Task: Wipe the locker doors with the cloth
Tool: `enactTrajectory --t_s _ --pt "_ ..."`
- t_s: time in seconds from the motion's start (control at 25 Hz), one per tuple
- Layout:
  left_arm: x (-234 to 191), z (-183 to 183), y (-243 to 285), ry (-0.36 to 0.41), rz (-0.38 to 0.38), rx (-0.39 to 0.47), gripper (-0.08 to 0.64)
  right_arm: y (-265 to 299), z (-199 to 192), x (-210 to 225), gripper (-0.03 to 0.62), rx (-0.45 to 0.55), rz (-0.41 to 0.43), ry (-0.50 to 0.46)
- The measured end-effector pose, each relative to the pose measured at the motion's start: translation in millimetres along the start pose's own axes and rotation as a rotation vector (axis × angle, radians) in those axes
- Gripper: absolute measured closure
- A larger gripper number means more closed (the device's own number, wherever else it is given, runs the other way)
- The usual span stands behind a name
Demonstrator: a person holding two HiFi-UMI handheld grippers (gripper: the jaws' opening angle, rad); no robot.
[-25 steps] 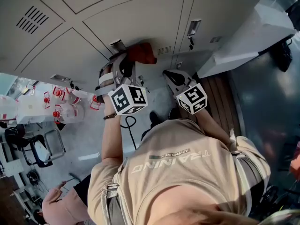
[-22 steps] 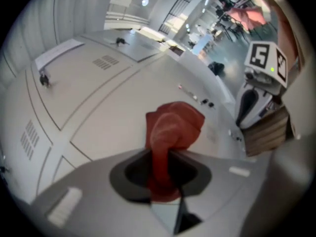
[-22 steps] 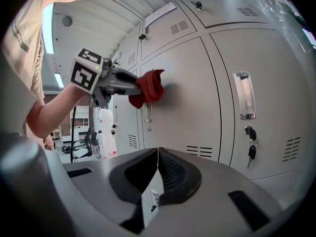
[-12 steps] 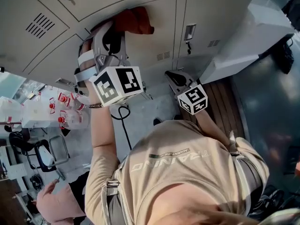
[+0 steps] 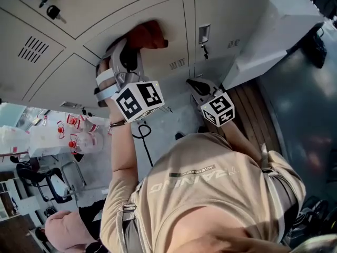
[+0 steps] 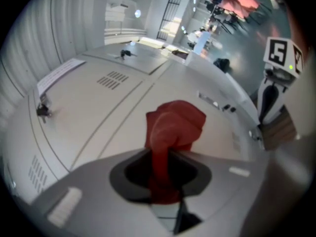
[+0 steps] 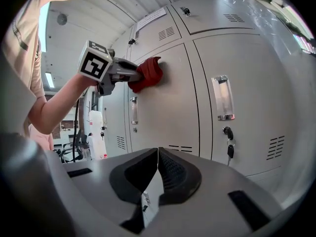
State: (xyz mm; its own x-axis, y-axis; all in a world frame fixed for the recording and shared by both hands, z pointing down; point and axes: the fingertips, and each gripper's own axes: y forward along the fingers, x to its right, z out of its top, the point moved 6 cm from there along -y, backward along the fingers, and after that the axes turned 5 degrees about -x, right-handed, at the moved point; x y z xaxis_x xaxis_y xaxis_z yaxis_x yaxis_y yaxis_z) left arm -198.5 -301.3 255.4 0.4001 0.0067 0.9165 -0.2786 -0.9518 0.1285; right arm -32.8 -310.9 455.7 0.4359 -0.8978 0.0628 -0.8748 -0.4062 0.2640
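A red cloth (image 5: 147, 36) is pressed against a pale grey locker door (image 5: 168, 25), held by my left gripper (image 5: 138, 46), which is shut on it. In the left gripper view the cloth (image 6: 173, 127) bunches out past the jaws onto the door (image 6: 98, 122). The right gripper view shows the same cloth (image 7: 148, 74) high on the middle door (image 7: 163, 102), with the left gripper (image 7: 129, 78) behind it. My right gripper (image 5: 196, 84) hangs lower, near the locker bottoms, shut with nothing in it (image 7: 157, 154).
Neighbouring doors carry handles (image 7: 222, 97), keys (image 7: 228, 143) and vent slots (image 7: 274, 147). A white angled unit (image 5: 279, 36) stands to the right over wooden floor boards (image 5: 253, 115). A cable (image 5: 142, 136) lies on the floor; a bench with red-capped bottles (image 5: 73, 133) and a chair (image 5: 50, 186) are at left.
My left gripper carried the red cloth up the locker door from near the vents to its upper part, then shifted slightly right. The right gripper stayed low and shut.
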Motion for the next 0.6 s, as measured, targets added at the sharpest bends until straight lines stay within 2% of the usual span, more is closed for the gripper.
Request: enactTrajectory --t_s 0.16,0.36,0.52,0.6 --pt "62.4 -18.6 13.4 -0.037 -0.165 -0.041 0.476 2.4 -6.5 -0.9 0.577 -0.022 0.010 0.003" --pt "152.6 -50.7 33.1 -0.086 -0.414 -0.135 0.476 5.5 -12.4 -5.1 0.577 -0.037 0.026 0.008" --pt "227.9 -83.8 52.5 -0.088 -0.618 -0.231 0.477 4.3 -14.9 -2.6 0.577 -0.042 0.014 0.009" --pt "258.9 -96.8 59.6 -0.072 -0.687 -0.269 0.477 1.2 -15.8 0.6 0.577 -0.045 0.002 0.010"
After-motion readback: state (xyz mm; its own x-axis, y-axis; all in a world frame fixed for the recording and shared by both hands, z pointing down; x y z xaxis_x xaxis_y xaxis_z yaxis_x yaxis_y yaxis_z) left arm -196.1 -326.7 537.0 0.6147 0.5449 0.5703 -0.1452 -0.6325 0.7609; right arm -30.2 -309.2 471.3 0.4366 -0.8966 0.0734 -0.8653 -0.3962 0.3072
